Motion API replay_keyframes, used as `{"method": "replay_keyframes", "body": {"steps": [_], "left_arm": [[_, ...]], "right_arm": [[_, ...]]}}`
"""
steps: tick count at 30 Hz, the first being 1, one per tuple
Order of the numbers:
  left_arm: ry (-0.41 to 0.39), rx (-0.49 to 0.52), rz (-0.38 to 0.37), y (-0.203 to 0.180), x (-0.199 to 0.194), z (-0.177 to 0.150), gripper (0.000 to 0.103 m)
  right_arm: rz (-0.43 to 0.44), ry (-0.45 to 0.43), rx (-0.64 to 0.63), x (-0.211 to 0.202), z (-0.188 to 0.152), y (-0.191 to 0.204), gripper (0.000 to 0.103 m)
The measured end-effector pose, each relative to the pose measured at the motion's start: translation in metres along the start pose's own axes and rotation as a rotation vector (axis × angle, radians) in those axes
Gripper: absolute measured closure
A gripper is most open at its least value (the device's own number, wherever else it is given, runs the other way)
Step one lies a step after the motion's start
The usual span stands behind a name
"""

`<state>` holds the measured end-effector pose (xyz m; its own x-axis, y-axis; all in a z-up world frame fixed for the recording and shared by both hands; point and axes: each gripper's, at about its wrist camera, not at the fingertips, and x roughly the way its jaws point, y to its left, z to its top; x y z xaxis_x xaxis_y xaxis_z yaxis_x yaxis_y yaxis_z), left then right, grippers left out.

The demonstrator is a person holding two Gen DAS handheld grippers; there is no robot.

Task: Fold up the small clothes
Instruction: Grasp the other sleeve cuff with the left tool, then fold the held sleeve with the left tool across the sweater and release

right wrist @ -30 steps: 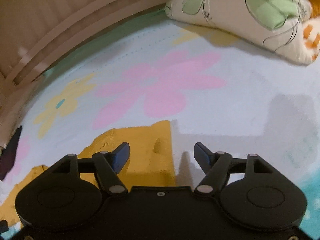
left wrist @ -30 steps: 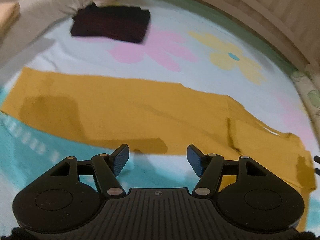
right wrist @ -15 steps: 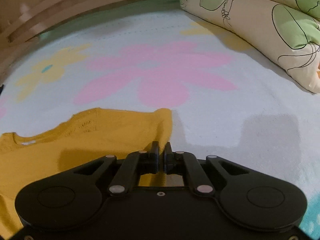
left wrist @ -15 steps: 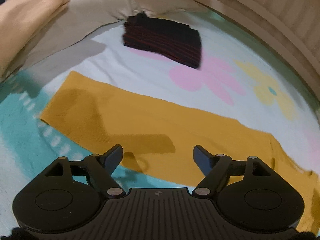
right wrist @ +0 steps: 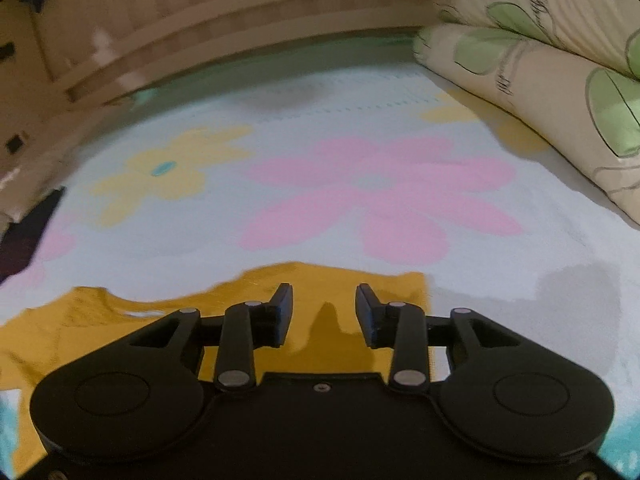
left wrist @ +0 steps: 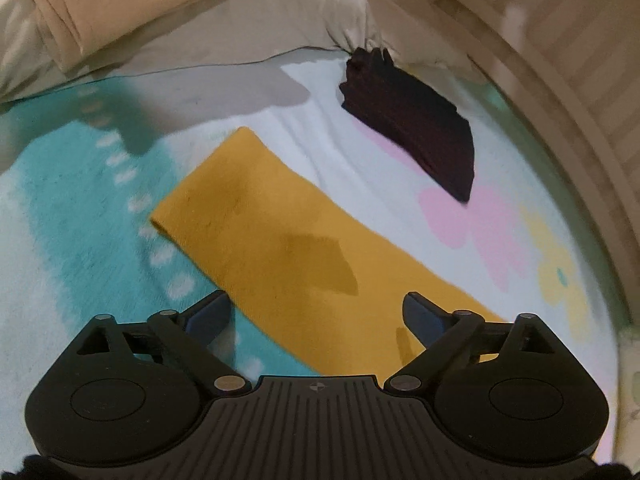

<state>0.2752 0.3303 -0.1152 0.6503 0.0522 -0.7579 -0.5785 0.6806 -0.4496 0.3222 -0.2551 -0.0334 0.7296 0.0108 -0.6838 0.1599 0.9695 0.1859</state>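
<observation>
Yellow garment (left wrist: pixel 288 256) lying flat on floral bed sheet (right wrist: pixel 360 128), left gripper (left wrist: pixel 316 316) hovering with fingers spread wide, right gripper (right wrist: pixel 324 314) fingers parted over its edge, dark folded cloth (left wrist: pixel 416 128) lying beyond.

My left gripper (left wrist: pixel 316 314) hovers over the yellow garment (left wrist: pixel 280 248), jaws spread wide and empty. My right gripper (right wrist: pixel 324 314) sits low over the same garment's end, jaws partly apart, gripping nothing.

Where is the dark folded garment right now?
In the left wrist view the dark folded garment lies upper right on the flowered blanket, beyond the mustard garment and near the beige pillow.
</observation>
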Motion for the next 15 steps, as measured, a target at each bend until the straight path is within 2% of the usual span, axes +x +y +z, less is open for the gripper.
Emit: {"method": "replay_keyframes", "body": {"steps": [5,6,7,8,9,10,13,15], "left_arm": [[-0.041,-0.008,-0.041,0.003,0.009,0.011,0.005],[-0.059,-0.019,-0.043,0.003,0.011,0.012,0.010],[-0.084,-0.033,-0.036,0.004,0.010,0.012,0.035],[-0.094,-0.046,-0.013,0.004,0.011,0.013,0.054],[-0.080,-0.051,0.012,0.004,0.013,0.013,0.086],[-0.066,-0.054,0.034,0.005,0.016,0.014,0.096],[-0.108,-0.072,0.030,-0.001,0.005,0.009,0.097],[-0.130,-0.019,0.030,-0.022,-0.008,0.008,0.097]], "right_arm": [[0.077,-0.017,-0.004,-0.006,0.003,0.017,0.056],[0.086,-0.020,-0.006,-0.007,0.003,0.019,0.056],[0.091,-0.023,-0.010,-0.008,0.003,0.021,0.056],[0.096,-0.026,-0.014,-0.009,0.003,0.024,0.056],[0.100,-0.026,-0.018,-0.011,0.003,0.026,0.056],[0.103,-0.026,-0.021,-0.012,0.002,0.027,0.056],[0.113,-0.025,-0.011,-0.014,0.002,0.026,0.056],[0.115,-0.029,-0.003,-0.017,0.003,0.025,0.056]]}}
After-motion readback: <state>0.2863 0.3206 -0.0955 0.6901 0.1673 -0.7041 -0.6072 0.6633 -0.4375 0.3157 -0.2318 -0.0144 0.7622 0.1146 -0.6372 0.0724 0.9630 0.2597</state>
